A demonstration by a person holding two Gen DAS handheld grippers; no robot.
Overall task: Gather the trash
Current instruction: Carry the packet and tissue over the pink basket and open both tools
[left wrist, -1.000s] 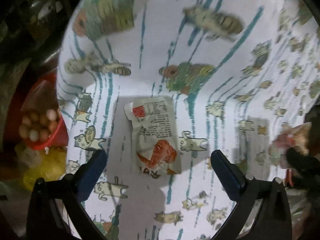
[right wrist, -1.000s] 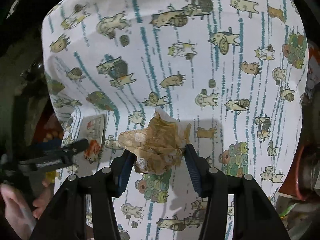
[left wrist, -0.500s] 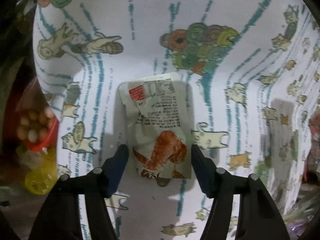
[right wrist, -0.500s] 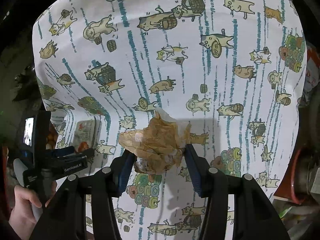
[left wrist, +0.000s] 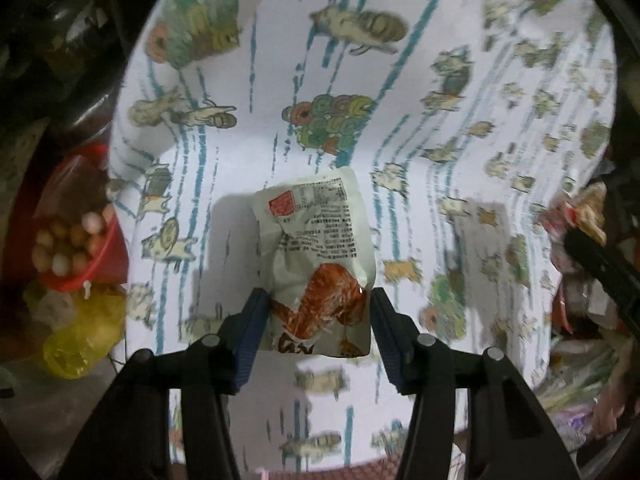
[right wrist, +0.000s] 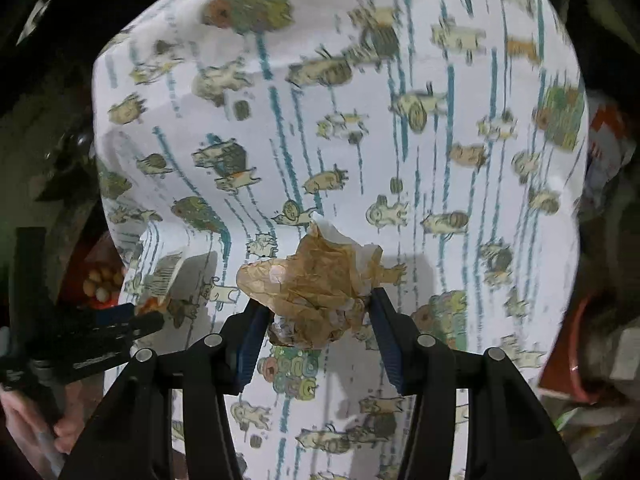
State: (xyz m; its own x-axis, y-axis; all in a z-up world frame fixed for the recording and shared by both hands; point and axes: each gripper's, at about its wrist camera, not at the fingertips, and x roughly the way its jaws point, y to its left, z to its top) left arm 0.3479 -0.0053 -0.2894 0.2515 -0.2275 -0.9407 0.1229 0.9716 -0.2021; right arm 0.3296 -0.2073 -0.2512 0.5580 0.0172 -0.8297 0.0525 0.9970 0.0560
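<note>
Left gripper (left wrist: 318, 314) clamped on snack wrapper (left wrist: 318, 256); right gripper (right wrist: 318, 316) clamped on crumpled brown paper (right wrist: 316, 284), above cat-print tablecloth (right wrist: 440, 160).

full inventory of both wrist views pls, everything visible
snack packet: 1, white with an orange-red picture, between the left tool's fingers
crumpled paper: 1, brown, between the right tool's fingers
tablecloth: 1, white with teal stripes and cartoon animals, under both pieces of trash
bowl: 1, red, holding small pale round things, off the table's left edge
plastic bag: 1, yellow, below the bowl
left tool: 1, black with blue pads, shut on the packet
right tool: 1, black with blue pads, shut on the paper
hand: 1, bare, holding the left tool
</note>
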